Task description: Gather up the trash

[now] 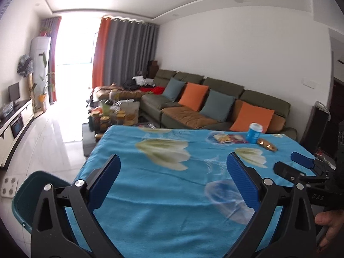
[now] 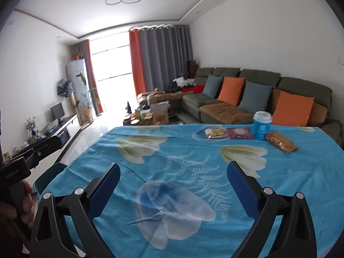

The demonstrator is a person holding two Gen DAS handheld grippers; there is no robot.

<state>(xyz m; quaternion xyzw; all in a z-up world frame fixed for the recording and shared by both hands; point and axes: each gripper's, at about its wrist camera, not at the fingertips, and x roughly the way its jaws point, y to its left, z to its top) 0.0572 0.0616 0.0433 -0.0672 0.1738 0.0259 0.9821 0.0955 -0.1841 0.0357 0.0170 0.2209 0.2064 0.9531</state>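
The left gripper (image 1: 173, 181), a black-framed claw with blue ribbed pads, hangs spread wide over the near part of a table draped in a bright blue cloth printed with pale flowers (image 1: 163, 185); nothing sits between its pads. The right gripper (image 2: 173, 187), built the same way, is likewise spread wide and holds nothing, poised above the same cloth over a large white-and-blue printed flower.

All the trash lies together at the far right end of the blue cloth. A blue paper cup with a white lid (image 2: 261, 125) stands upright there. Just left of the cup lies a flat dark-red wrapper (image 2: 239, 133), and left of that a clear packet of yellowish snacks (image 2: 215, 133). Right of the cup, nearly touching its base, a golden-brown foil packet (image 2: 280, 142) lies slanted toward the table's near side. Both claws are well apart from these four pieces.

A dark teal plastic bin (image 1: 34, 195) sits just beside the table's near left corner, below the cloth's edge. Beyond the table's far side runs an olive-green sofa with orange and grey-blue cushions (image 2: 253, 94).
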